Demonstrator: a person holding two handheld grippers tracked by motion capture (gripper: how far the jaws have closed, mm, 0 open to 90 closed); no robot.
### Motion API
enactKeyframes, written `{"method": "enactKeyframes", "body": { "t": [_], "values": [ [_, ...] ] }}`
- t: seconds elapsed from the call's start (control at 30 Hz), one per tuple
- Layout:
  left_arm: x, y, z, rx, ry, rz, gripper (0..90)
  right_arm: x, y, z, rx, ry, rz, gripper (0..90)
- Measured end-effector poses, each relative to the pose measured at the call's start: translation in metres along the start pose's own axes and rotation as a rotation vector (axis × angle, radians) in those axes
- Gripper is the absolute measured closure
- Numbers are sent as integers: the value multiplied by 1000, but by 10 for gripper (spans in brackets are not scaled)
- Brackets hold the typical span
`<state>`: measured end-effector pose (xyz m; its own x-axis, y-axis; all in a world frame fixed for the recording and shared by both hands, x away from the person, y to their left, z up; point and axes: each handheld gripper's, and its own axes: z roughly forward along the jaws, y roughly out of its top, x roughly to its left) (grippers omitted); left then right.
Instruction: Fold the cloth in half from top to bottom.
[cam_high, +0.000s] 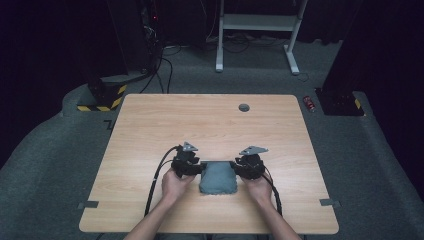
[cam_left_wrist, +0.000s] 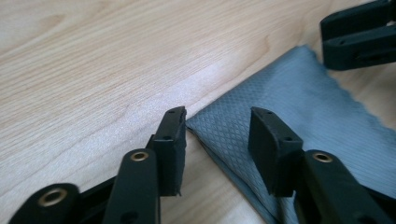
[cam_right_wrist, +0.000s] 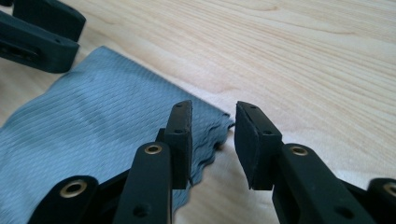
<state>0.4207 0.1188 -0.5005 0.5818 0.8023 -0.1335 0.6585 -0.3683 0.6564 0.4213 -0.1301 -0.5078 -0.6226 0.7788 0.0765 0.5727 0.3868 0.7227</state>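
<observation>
Left gripper (cam_left_wrist: 217, 128) stands open, its jaws straddling the near-left corner of the cloth (cam_left_wrist: 299, 112) without pressing on it. Right gripper (cam_right_wrist: 212, 126) is open too, its jaws set astride the cloth's wavy, layered corner, again with no pinch.

From the high view the grey cloth (cam_high: 218, 177) lies folded on the tabletop (cam_high: 210, 120), toward six o'clock of its middle, with the left gripper (cam_high: 199, 167) touching its edge at nine o'clock and the right gripper (cam_high: 237, 167) at three. A small dark disc (cam_high: 244, 107) sits well apart at twelve o'clock.

The cloth looks light, thin and limp, a woven microfibre with a diamond texture and a pinked edge. It should drape and sag as soon as it leaves the wood, and the stacked layers may slide over one another or fan apart. I judge the corners the best places to take hold: closing each gripper on all the layers there would keep the fold together. A grip on the top layer alone would likely let the fold fall open.
</observation>
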Motion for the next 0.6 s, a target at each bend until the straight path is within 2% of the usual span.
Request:
{"method": "enactKeyframes", "body": {
  "t": [0.03,0.07,0.1,0.17,0.2,0.23,0.27,0.3,0.43,0.6],
  "values": [
    [-2,2,7,31,24,21,650,-1,1,4,13,-9,1,666],
    [-2,2,7,31,24,21,680,-1,1,4,13,-9,1,666],
    [-3,3,11,48,43,53,709,-1,1,9,29,-14,-9,691],
    [-5,6,12,45,67,89,781,-1,0,12,40,-1,-29,777],
    [-5,6,12,45,67,89,816,-1,0,12,40,-1,-29,777],
    [-5,7,13,52,73,107,843,0,2,13,42,-7,-57,875],
    [-5,7,13,52,73,107,862,1,3,14,46,-15,-64,880],
    [-4,10,14,63,77,129,879,1,4,15,53,-20,-80,887],
    [-2,14,16,65,90,155,894,1,9,18,59,-34,-98,893],
    [6,20,19,58,89,164,895,-2,14,22,51,-50,-90,893]
  ]
}}
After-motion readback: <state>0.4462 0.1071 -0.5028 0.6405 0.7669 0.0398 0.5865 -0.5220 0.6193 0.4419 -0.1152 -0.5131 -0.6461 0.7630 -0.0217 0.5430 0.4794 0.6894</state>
